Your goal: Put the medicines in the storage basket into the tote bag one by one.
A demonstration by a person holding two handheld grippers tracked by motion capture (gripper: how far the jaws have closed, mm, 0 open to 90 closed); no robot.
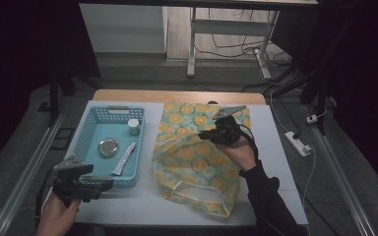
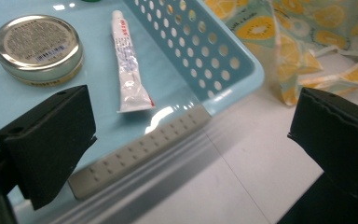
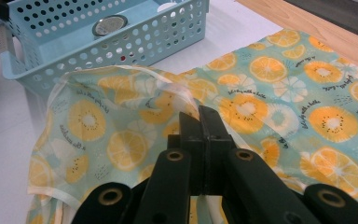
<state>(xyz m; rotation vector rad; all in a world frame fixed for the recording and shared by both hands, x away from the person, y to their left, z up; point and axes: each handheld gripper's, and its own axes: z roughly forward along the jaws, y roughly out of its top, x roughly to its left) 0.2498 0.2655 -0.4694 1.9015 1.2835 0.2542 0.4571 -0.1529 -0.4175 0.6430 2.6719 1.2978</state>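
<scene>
Right fingers (image 3: 200,122) pinch one bag (image 3: 279,102); left fingers (image 2: 191,140) gape (basket (image 2: 223,70): three items).

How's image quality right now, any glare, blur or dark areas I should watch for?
High view: dim, surroundings nearly black, the small jar soft. Left gripper view: glare patches on the blue basket floor near the tube; near jaws blurred. Right gripper view: evenly lit, fruit-print bag sharp, closed jaws slightly soft.

I held my left gripper (image 1: 86,188) low beside the near corner of the pale blue perforated plastic basket (image 1: 89,142), its jaws spread wide. My right gripper (image 1: 210,133), forearm angled inward, was pinched tight on the citrus-printed fabric bag (image 1: 197,162).
</scene>
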